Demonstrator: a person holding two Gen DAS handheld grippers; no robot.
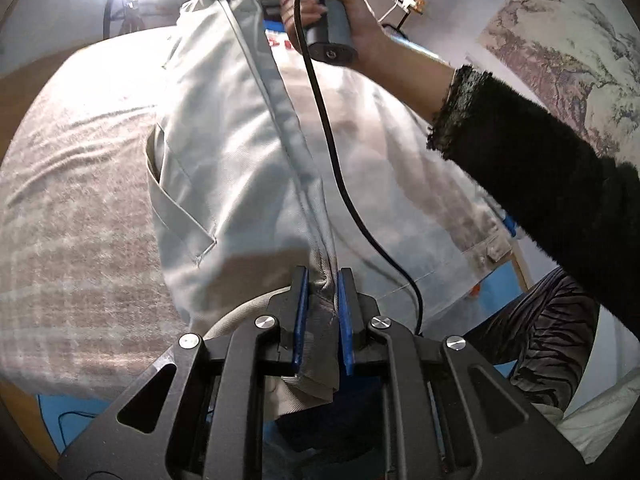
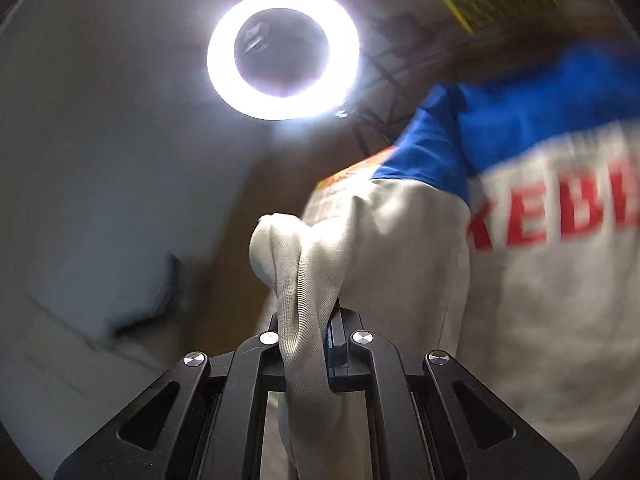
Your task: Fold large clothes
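A large off-white garment (image 1: 236, 152) with a pocket flap lies stretched over a bed and is lifted along a folded seam. My left gripper (image 1: 323, 280) is shut on the near end of that seam, cloth bunched between its blue pads. My right gripper (image 2: 316, 312) is shut on a bunched fold of the same off-white cloth (image 2: 304, 264), held up toward the ceiling. In the left wrist view the person's hand holds the right gripper's handle (image 1: 332, 36) at the garment's far end. The right gripper's tips are hidden by cloth.
A beige textured bedspread (image 1: 80, 208) covers the bed. A white and blue shirt with red letters (image 2: 552, 216) lies beside the garment. A black cable (image 1: 332, 152) hangs across it. A ring light (image 2: 282, 52) glares above. A landscape painting (image 1: 568, 64) hangs at right.
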